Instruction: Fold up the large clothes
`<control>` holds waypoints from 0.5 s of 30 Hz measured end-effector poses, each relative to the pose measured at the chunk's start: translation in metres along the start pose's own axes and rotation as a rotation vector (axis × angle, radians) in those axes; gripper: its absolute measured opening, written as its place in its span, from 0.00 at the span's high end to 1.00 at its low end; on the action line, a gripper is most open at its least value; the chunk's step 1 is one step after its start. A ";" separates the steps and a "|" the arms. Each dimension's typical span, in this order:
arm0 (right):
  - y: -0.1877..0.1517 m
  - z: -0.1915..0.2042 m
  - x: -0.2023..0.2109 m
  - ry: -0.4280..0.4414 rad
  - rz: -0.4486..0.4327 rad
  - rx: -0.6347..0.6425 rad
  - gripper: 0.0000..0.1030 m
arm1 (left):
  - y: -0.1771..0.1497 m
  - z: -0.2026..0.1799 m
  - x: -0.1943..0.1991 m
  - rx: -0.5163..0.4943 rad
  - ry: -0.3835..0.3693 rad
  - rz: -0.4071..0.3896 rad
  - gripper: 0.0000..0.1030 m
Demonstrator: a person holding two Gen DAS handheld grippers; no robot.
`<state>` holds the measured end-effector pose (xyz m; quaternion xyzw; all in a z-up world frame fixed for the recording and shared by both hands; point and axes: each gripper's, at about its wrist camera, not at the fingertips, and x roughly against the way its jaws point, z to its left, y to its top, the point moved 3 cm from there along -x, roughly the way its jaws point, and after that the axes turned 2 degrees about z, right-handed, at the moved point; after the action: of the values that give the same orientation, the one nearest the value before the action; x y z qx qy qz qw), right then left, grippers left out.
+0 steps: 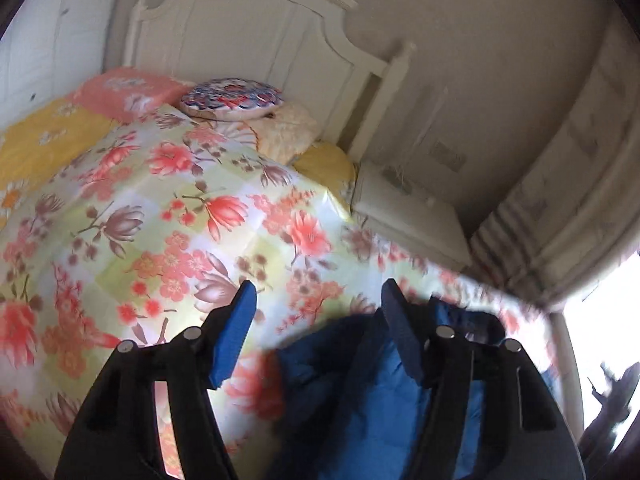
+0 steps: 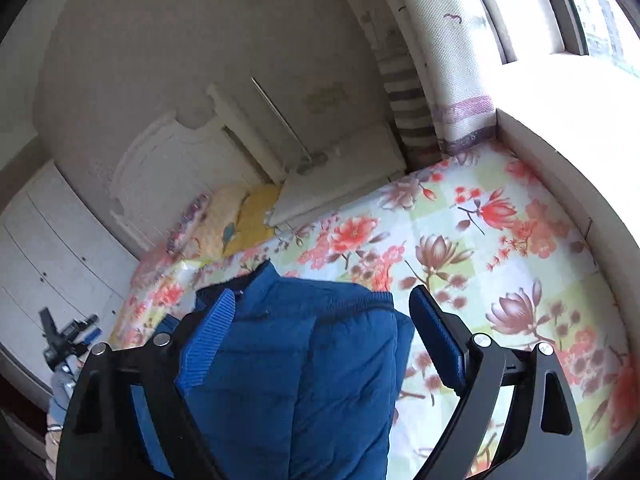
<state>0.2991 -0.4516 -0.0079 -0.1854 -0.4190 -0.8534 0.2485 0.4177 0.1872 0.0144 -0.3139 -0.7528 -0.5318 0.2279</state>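
Note:
A blue padded jacket (image 1: 360, 404) lies folded on the flowered bedspread (image 1: 168, 216). In the left wrist view my left gripper (image 1: 318, 300) hangs open above its left edge. The left pad (image 1: 236, 332) is over bare bedspread and the right pad (image 1: 400, 332) is over the jacket. In the right wrist view the jacket (image 2: 288, 364), with its ribbed collar (image 2: 264, 276), fills the space below my right gripper (image 2: 324, 304). That gripper stands wide open; its right pad (image 2: 436, 332) is clear of the cloth and its left pad (image 2: 212, 340) is just over it.
The bed has a white headboard (image 1: 248, 28) with several pillows (image 1: 232, 98) at its foot. A white bedside cabinet (image 1: 404, 208) stands beside it. A curtain (image 2: 436, 40) and a bright window ledge (image 2: 560, 120) border the bedspread (image 2: 500, 240). White wardrobe doors (image 2: 48, 248) stand at the left.

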 end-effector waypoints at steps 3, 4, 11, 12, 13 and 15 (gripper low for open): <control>0.000 -0.017 -0.007 -0.057 0.024 0.023 0.16 | -0.025 -0.013 -0.019 -0.096 -0.096 0.092 0.32; -0.004 -0.020 -0.014 -0.078 0.048 0.048 0.16 | -0.034 -0.024 -0.031 -0.142 -0.152 0.137 0.25; -0.047 -0.015 -0.053 -0.145 0.197 0.238 0.16 | -0.059 -0.070 -0.086 -0.318 -0.198 0.269 0.14; -0.050 -0.011 -0.057 -0.151 0.206 0.267 0.16 | -0.059 -0.074 -0.090 -0.331 -0.195 0.282 0.14; -0.052 -0.007 -0.061 -0.159 0.214 0.295 0.16 | -0.061 -0.077 -0.098 -0.349 -0.202 0.301 0.14; -0.056 0.004 -0.065 -0.172 0.226 0.368 0.16 | -0.063 -0.084 -0.104 -0.383 -0.199 0.313 0.14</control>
<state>0.3199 -0.4014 -0.0743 -0.2548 -0.5638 -0.7103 0.3356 0.4458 0.0694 -0.0698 -0.5147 -0.5993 -0.5895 0.1689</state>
